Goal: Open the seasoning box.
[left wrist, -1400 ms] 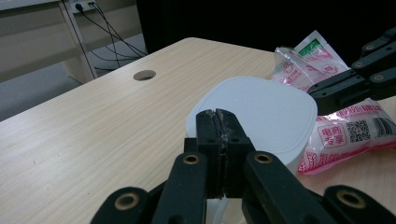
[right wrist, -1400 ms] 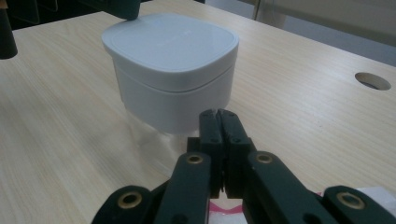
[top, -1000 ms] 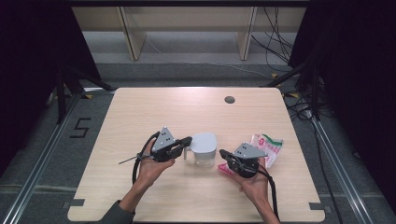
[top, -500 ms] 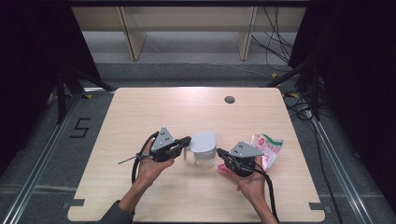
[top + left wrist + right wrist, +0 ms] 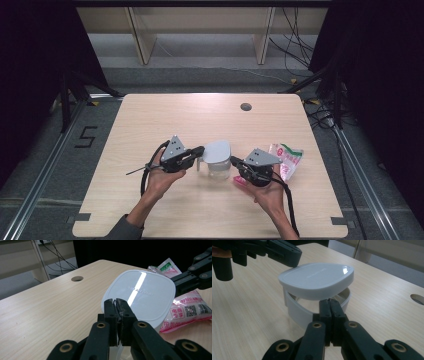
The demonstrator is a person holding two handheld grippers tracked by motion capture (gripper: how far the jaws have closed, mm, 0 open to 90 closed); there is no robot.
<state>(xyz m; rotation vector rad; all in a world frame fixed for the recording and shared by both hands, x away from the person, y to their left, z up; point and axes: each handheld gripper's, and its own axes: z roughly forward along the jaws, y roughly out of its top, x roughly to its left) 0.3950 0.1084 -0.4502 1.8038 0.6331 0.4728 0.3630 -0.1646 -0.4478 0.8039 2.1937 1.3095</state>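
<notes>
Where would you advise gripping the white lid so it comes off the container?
Probably the white lid by its overhanging edge, approached level from the side: in the right gripper view it sits tilted, lifted off the clear container, leaving a gap beneath its thin rim.

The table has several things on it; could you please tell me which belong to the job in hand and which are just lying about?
In the job:
- white lid, raised askew above its container
- translucent container
- left claw, at the lid's edge
- right claw, shut at the container's rim

Lying about:
- pink snack packet, beside the right hand
- cable hole in the table
</notes>
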